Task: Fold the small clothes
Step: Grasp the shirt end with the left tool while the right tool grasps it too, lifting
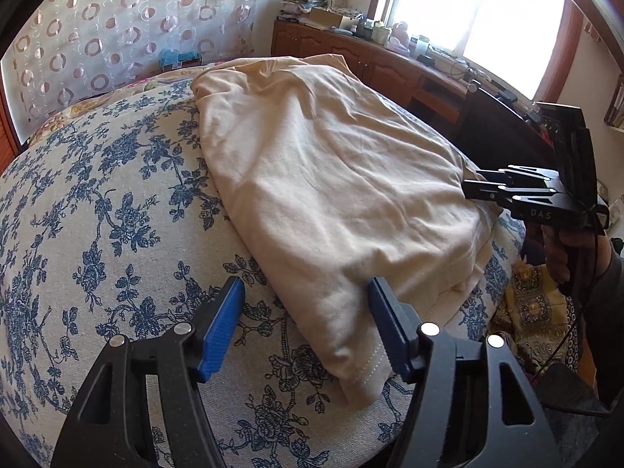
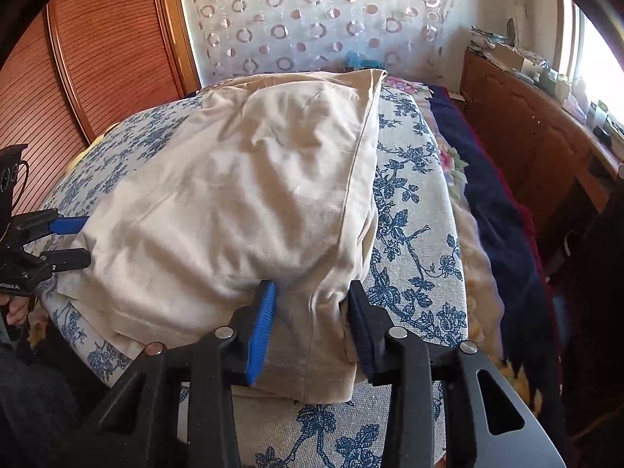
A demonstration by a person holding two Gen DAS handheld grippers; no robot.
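Cream garment (image 2: 234, 202) lies lengthwise away; right tool (image 2: 310, 335) straddles its hem, left tool (image 1: 306, 327) open.

A plain cream garment (image 1: 331, 179) lies on a white bed cover (image 1: 97, 214) printed with blue flowers; the curtain (image 1: 117, 27) bears brown rings.

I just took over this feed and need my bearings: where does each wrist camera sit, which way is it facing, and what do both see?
Left wrist: on the left gripper, looking down its blue fingers at the cream garment on the floral bedcover, window beyond; right gripper and hand at right.
Right wrist: on the right gripper, its jaws astride the garment's near corner, curtain beyond; left gripper at left edge.
Shared: the garment, the bedcover, each other's gripper.
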